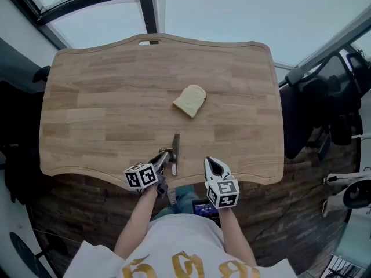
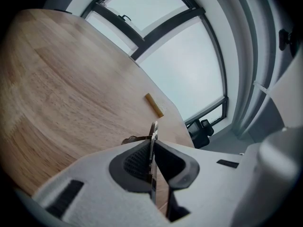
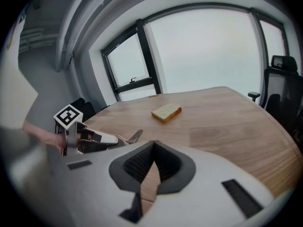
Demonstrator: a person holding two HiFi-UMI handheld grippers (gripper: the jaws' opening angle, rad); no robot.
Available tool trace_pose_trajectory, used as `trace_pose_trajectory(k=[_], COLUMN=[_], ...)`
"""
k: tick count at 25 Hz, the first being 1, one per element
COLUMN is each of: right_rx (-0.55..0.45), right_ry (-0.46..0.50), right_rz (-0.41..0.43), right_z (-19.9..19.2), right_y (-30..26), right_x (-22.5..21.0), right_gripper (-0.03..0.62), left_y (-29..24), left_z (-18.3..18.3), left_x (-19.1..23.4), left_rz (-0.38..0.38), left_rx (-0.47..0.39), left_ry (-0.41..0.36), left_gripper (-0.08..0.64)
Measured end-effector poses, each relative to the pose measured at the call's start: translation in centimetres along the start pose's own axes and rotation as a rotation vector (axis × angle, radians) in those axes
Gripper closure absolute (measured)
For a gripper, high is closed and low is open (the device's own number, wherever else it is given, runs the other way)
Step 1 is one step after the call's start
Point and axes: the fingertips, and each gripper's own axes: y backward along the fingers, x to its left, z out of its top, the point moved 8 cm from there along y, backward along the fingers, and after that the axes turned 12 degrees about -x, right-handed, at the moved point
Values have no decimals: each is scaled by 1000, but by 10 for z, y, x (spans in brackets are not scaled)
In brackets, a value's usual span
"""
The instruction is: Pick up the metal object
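Observation:
The metal object (image 1: 175, 149) is a slim piece of cutlery near the table's front edge. My left gripper (image 1: 165, 158) is shut on it. In the left gripper view its thin blade (image 2: 153, 135) stands on edge, pinched between the two dark pads of that gripper (image 2: 152, 157). The right gripper view shows the left gripper (image 3: 94, 138) with the metal tip (image 3: 134, 136) sticking out just over the wood. My right gripper (image 1: 213, 164) hovers at the table's front edge to the right, shut (image 3: 152, 148) with nothing between its pads.
A slice of bread (image 1: 191, 101) lies mid-table on the wooden tabletop (image 1: 104, 97), beyond both grippers. A dark office chair (image 1: 324, 109) stands off the table's right side. Windows run behind the far edge.

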Motion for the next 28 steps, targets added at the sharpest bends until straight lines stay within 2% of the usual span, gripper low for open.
trace_pose_trajectory(k=[7,16,24,28], right_rx=[-37,-114,-172,-199], right_ry=[21,68,90,93], right_rz=[-9,-36,-34,-32], right_z=[5,20,37,40], right_y=[15,35,50,60], right_x=[6,19,27,34], right_gripper=[581,581,581,581], left_y=[11,32,56,70], left_z=[7,20,35,41], left_x=[-13,-36,-56,-72], left_rz=[-32,-94,-135,-177], left_rx=[-35,-121,-180,-195], left_ry=[-26,-31,-100,-177], left_gripper=[522,522,522,522])
